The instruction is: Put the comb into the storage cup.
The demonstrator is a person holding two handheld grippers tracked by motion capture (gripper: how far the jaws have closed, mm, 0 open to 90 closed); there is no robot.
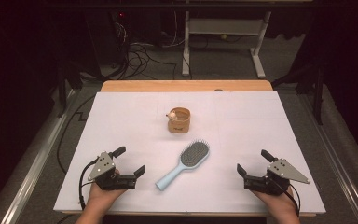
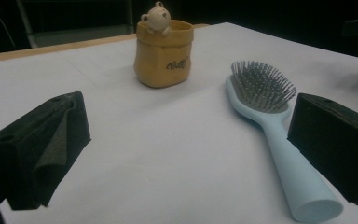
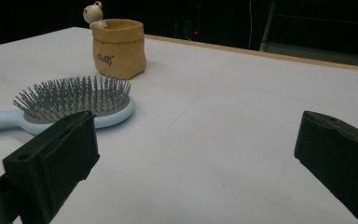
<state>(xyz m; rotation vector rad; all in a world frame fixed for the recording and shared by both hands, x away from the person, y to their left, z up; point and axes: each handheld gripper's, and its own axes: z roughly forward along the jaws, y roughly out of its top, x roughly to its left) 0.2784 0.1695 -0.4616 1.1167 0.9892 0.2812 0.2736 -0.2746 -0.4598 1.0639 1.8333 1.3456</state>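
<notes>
A light blue hairbrush lies bristles up near the middle of the white table top, handle toward the near left. Behind it stands a small tan pot with a little bear figure on its rim. My left gripper rests open at the near left, just left of the brush handle, with nothing between its jaws. At the near right my right gripper is also open and holds nothing. The brush head and the pot lie to its left. The pot stands ahead of the left gripper.
The white sheet covers a wooden table whose bare far edge shows. Beyond it are cables on the floor and a white desk frame. Metal rails run along both sides of the table.
</notes>
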